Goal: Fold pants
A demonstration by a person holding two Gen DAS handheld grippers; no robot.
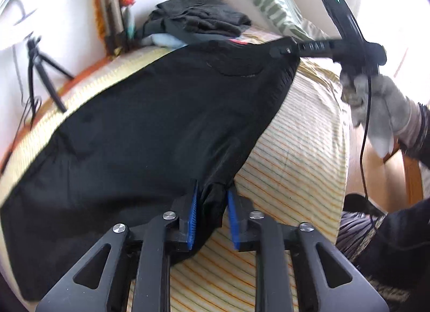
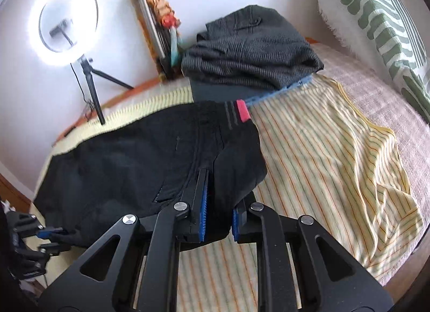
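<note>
Two grippers (image 1: 212,212) (image 2: 219,210) pinch one black pants (image 1: 139,124).

Both looking forward and down from close above the bed (image 1: 295,134), along their own fingers; sharing the black pants (image 1: 150,124), folded clothes pile (image 2: 250,51), and tripod (image 2: 91,83) by the wall.

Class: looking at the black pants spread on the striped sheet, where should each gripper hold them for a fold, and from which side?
Probably at the near edge of the black pants, from the near side. The fabric lies flat, so only its edges give purchase: the right gripper takes the waistband corner, the left gripper a bunched edge further along.
</note>
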